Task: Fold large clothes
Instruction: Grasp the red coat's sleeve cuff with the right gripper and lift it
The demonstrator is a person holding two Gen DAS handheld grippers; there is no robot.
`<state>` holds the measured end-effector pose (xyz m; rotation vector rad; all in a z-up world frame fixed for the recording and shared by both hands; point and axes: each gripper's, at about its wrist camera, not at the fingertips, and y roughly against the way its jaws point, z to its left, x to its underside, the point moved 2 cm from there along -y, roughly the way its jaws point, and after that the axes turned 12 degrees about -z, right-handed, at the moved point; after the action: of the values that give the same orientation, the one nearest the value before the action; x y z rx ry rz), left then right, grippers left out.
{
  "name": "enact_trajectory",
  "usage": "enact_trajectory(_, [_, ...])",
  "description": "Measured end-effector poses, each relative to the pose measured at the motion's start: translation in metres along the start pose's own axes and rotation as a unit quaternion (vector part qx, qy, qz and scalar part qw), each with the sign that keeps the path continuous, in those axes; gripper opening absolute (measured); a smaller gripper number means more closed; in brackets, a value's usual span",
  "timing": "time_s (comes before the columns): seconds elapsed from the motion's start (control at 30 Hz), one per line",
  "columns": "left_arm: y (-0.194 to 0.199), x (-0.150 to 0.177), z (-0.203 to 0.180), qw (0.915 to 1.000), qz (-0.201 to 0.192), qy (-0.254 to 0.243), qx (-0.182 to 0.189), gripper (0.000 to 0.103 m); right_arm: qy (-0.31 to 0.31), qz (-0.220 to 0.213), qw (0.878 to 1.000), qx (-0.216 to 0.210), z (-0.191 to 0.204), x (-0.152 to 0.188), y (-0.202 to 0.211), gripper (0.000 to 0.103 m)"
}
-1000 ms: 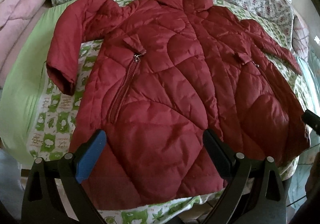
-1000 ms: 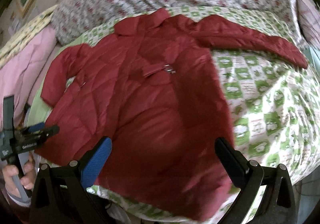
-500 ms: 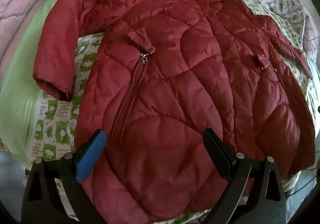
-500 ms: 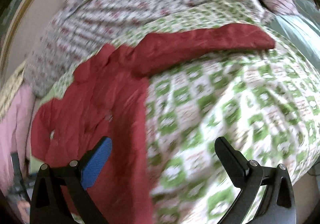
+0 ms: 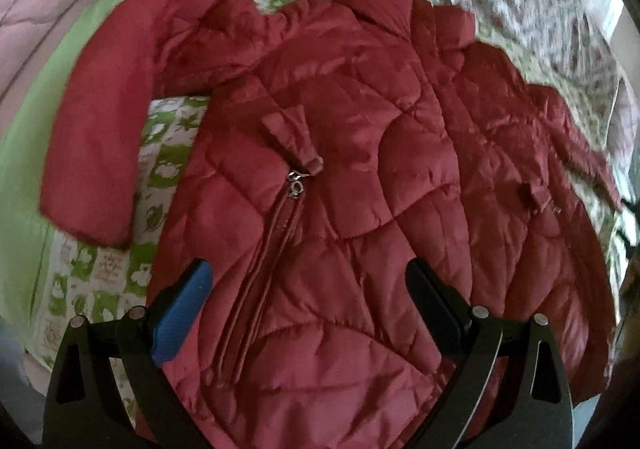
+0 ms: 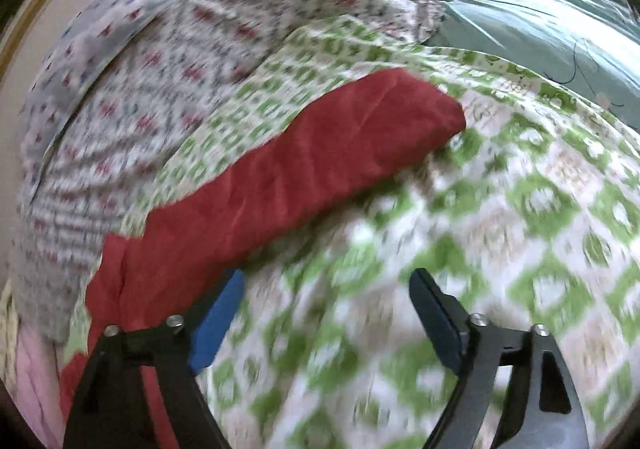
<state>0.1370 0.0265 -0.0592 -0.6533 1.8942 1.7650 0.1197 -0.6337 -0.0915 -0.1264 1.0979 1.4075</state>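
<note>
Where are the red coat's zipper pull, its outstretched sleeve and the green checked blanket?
zipper pull (image 5: 296, 185), left wrist view, the metal tab.
outstretched sleeve (image 6: 320, 169), right wrist view, mid-sleeve.
green checked blanket (image 6: 540, 201), right wrist view, bare patch beyond the cuff.

One red quilted coat (image 5: 340, 177) lies spread out, with two sleeves: one (image 5: 104, 137) seen from the left wrist camera, the other (image 6: 304, 173) seen from the right wrist camera. The coat shows two pocket flaps (image 5: 294, 139), the second one (image 5: 532, 197) blurred, and one zip pull (image 5: 296, 187). Under it is one green-and-white patterned quilt (image 6: 520, 233). Beyond are one floral blanket (image 6: 160, 61), one pink blanket (image 5: 36, 21) and one teal cover (image 6: 552, 9).
</note>
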Motion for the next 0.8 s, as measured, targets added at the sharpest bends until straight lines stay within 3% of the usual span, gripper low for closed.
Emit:
enact_trajectory(0.1, [-0.007,-0.004,-0.009,0.9990,-0.005,-0.039,-0.022,0.098,-0.025,-0.007,1.000,0.004,-0.010,-0.011,-0.022,0.074])
enact_trajectory(0.23, [-0.015,-0.007,-0.012,0.9988,0.000,-0.045,-0.021,0.098,-0.060,-0.016,0.998,0.010,-0.023,-0.022,-0.045,0.062])
enact_trajectory(0.33, [-0.023,-0.011,-0.011,0.9985,0.002,-0.048,-0.027,0.098,-0.076,-0.027,0.997,0.006,-0.026,-0.029,-0.057,0.048])
enact_trajectory(0.4, [-0.027,-0.011,-0.010,0.9986,0.007,-0.045,-0.028,0.098,-0.071,-0.034,0.997,0.005,-0.021,-0.034,-0.061,0.030])
enact_trajectory(0.47, [-0.033,-0.012,-0.007,0.9992,0.018,-0.030,-0.017,0.098,-0.052,-0.044,0.998,-0.002,-0.009,-0.038,-0.060,0.018])
enact_trajectory(0.8, [-0.046,-0.018,0.000,0.9996,0.024,-0.006,-0.010,0.098,0.059,-0.080,0.990,-0.099,0.094,-0.030,-0.018,0.011])
